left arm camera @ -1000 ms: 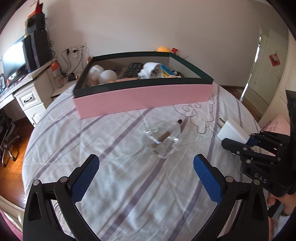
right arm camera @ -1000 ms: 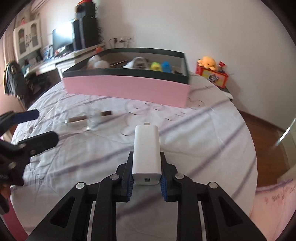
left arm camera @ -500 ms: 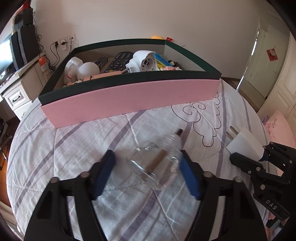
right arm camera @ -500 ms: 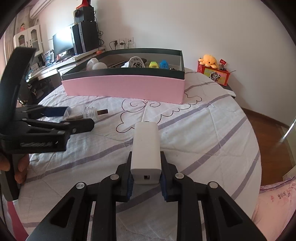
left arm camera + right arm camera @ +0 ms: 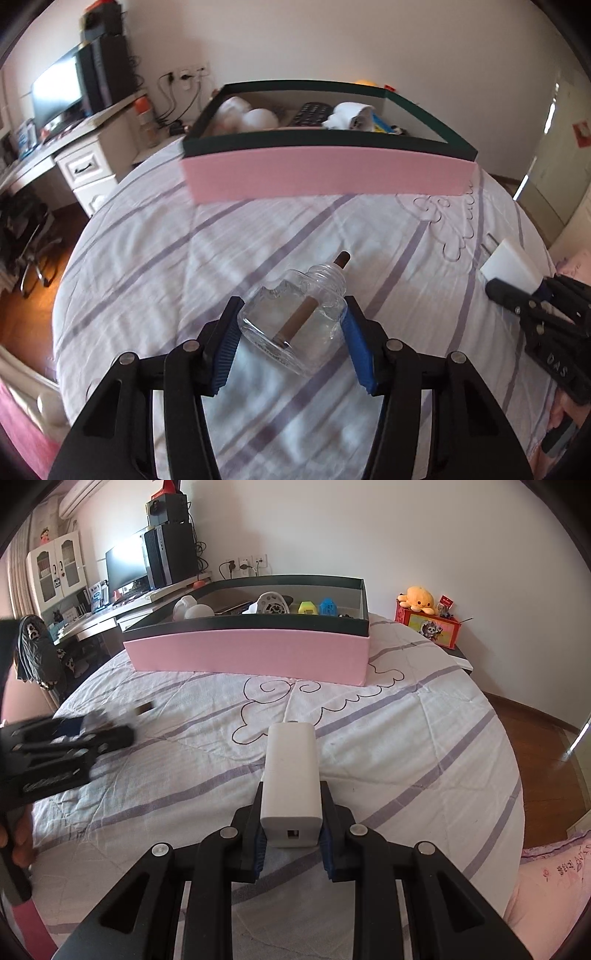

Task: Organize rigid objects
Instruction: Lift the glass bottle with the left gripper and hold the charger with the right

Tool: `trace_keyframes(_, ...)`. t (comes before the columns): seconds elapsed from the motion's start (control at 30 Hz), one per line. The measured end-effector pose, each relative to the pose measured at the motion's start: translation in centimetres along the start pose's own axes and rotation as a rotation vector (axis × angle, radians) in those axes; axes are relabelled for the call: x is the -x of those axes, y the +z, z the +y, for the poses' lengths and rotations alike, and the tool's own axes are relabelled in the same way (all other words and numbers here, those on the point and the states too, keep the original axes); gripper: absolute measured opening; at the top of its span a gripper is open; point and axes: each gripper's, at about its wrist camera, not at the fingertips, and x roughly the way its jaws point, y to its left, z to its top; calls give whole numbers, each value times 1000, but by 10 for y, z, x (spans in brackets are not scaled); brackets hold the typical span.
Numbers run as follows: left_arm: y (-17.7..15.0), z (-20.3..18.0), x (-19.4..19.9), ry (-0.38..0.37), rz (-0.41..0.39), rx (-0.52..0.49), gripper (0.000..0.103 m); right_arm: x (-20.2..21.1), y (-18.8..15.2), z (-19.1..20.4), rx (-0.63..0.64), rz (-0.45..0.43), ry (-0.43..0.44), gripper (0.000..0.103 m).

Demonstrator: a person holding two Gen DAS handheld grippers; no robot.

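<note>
My left gripper (image 5: pixel 291 325) is shut on a clear glass bottle (image 5: pixel 295 321) with a brown wick rod, holding it just above the striped bedspread. My right gripper (image 5: pixel 291 812) is shut on a white plug adapter (image 5: pixel 291 771); it also shows at the right edge of the left wrist view (image 5: pixel 509 264). A pink box with a dark green rim (image 5: pixel 325 173) stands further back on the bed, holding a remote, white round objects and small toys. In the right wrist view the box (image 5: pixel 251 653) is ahead and the left gripper (image 5: pixel 74 738) is blurred at the left.
The bed (image 5: pixel 406 738) has a white cover with purple stripes and a doodle print. A desk with monitor and drawers (image 5: pixel 81 147) stands left. A red box with an orange plush toy (image 5: pixel 424 616) sits at the right. Wooden floor lies beyond the bed edges.
My left gripper moved in around the glass bottle, shut on it and lifted it slightly. My right gripper kept hold of the white adapter.
</note>
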Motion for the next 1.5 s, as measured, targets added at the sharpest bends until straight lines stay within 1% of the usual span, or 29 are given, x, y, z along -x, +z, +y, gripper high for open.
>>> trace_keyframes(0.1, -14, 4, 9, -8, 2, 3, 54, 1, 0, 0, 3, 0, -4, 24)
trace_keyframes(0.23, -16, 10, 14, -60, -8, -19, 56, 0, 0, 1, 2, 2, -5, 24)
trace_keyframes(0.3, -15, 12, 17, -89, -20, -53, 59, 0, 0, 2, 7, 3, -11, 24)
trace_keyframes(0.33, -16, 11, 18, -110, -26, -88, 65, 0, 0, 2, 9, 3, -14, 24)
trace_keyframes(0.4, -15, 8, 16, -115, -34, -149, 67, 0, 0, 2, 8, 3, -14, 24)
trace_keyframes(0.43, -16, 7, 15, -127, -33, -170, 66, 0, 0, 2, 7, 3, -14, 24)
trace_keyframes(0.5, -17, 8, 12, -158, -34, -175, 54, 0, 0, 2, 8, 3, -13, 24)
trace_keyframes(0.53, -16, 8, 11, -163, -34, -168, 52, 0, 0, 2, 8, 4, -14, 24)
trace_keyframes(0.63, -15, 9, 10, -153, -34, -120, 52, -1, 1, 2, 6, 6, -15, 24)
trace_keyframes(0.7, -13, 8, 9, -128, -26, -58, 52, -1, 1, 2, 6, 8, -18, 24)
trace_keyframes(0.83, -13, 8, 7, -65, -31, 125, 52, -1, 1, 5, 17, 9, -30, 24)
trace_keyframes(0.87, -13, 5, 7, -50, -32, 136, 52, -1, 1, 5, 18, 9, -32, 24)
trace_keyframes(0.9, -13, -1, 6, -22, -31, 118, 52, -1, 1, 4, 17, 8, -30, 24)
trace_keyframes(0.93, -13, -4, 6, -14, -28, 99, 51, -1, 1, 4, 16, 8, -28, 24)
trace_keyframes(1.0, -12, -3, 7, -38, -30, 78, 56, -1, 1, 3, 10, 7, -20, 24)
trace_keyframes(1.03, -12, -1, 6, -76, -23, 64, 63, -1, 1, 2, 8, 6, -16, 24)
trace_keyframes(1.07, -11, 2, 7, -97, -25, 50, 65, 0, 1, 2, 6, 6, -15, 24)
trace_keyframes(1.13, -10, 6, 7, -98, -19, 23, 69, 0, 1, 2, 8, 6, -17, 24)
trace_keyframes(1.27, -8, 8, 7, -123, -27, -64, 71, 1, 2, 4, 14, 9, -29, 24)
trace_keyframes(1.33, -7, 6, 5, -139, -31, -106, 68, 0, 3, 8, 27, 13, -35, 24)
trace_keyframes(1.37, -6, 5, 4, -155, -31, -117, 60, 1, 4, 9, 31, 14, -34, 24)
trace_keyframes(1.4, -6, 3, 4, -171, -33, -136, 54, 0, 5, 9, 31, 17, -29, 24)
trace_keyframes(1.43, -6, 1, 3, -164, -36, -148, 50, 0, 6, 9, 28, 20, -22, 24)
trace_keyframes(1.5, -5, 0, 2, -153, -33, -149, 50, -2, 7, 8, 25, 23, -20, 24)
